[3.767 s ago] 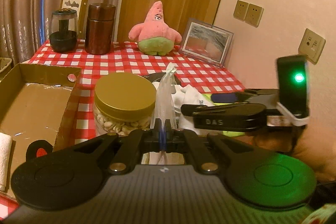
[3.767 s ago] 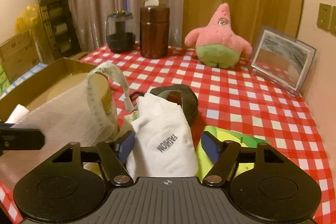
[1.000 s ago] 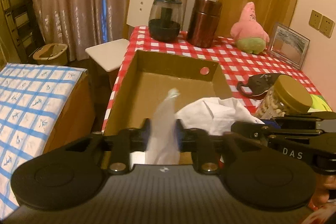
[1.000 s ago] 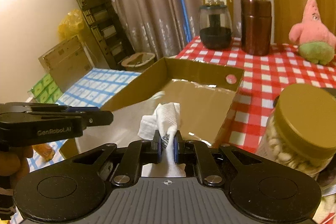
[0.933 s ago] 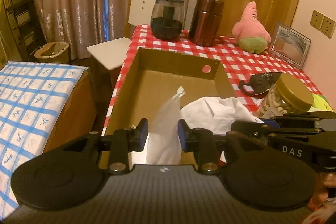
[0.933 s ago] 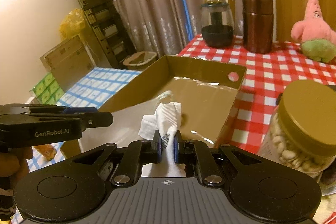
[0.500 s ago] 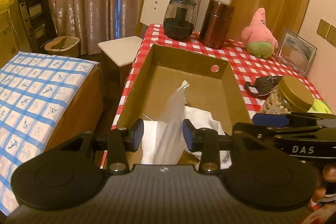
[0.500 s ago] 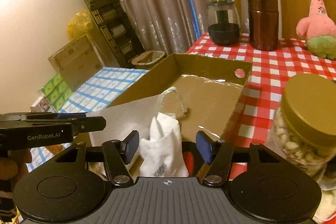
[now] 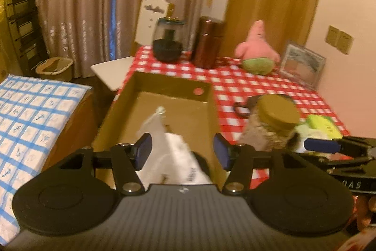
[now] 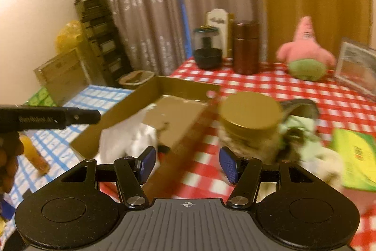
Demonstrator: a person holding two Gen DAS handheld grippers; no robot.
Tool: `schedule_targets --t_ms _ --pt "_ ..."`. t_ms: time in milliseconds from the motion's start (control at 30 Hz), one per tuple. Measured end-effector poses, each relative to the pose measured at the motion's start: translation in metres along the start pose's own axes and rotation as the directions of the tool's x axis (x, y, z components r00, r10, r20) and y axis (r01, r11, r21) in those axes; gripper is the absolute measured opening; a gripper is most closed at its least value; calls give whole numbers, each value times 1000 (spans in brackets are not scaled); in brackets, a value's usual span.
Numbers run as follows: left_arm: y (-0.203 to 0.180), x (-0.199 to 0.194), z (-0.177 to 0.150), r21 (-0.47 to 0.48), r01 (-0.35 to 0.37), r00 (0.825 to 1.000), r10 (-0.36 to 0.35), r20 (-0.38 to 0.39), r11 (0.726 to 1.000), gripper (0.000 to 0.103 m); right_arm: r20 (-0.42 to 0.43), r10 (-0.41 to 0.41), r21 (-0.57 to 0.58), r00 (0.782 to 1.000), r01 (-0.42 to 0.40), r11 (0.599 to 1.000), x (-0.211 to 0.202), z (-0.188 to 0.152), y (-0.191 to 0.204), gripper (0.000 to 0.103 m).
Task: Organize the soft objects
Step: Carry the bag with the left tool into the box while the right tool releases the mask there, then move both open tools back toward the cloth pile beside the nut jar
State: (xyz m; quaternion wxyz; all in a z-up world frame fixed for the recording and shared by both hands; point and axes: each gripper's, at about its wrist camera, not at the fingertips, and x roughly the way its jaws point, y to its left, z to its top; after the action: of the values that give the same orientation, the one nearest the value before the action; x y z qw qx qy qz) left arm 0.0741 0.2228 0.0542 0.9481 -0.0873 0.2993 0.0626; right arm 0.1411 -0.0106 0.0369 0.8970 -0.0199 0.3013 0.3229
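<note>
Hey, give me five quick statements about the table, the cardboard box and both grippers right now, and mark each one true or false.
1. The white cloth bundle lies inside the cardboard box. True.
2. The left gripper is clamped shut on the bundle. False: its fingers stand apart, having just been opening, and the bundle sits loose between them.
3. The right gripper is open and holds nothing. True.
4. The pink star plush is in the box. False: it sits on the checked tablecloth near the picture frame.
5. The gold-lidded jar stands outside the box. True.
</note>
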Motion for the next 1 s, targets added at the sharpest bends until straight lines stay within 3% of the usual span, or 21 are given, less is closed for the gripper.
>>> schedule_targets --t_ms 233,500,1000 --pt "-53 -13 3 22 82 996 -82 20 996 65 17 -120 57 993 119 991 -51 -22 -37 60" --pt "-106 -15 1 39 148 989 -149 20 988 84 6 -218 133 976 215 967 -92 -44 -78 60" --pt "-167 9 -20 126 186 983 -183 -33 974 85 4 -291 183 957 286 941 -110 -56 -118 60"
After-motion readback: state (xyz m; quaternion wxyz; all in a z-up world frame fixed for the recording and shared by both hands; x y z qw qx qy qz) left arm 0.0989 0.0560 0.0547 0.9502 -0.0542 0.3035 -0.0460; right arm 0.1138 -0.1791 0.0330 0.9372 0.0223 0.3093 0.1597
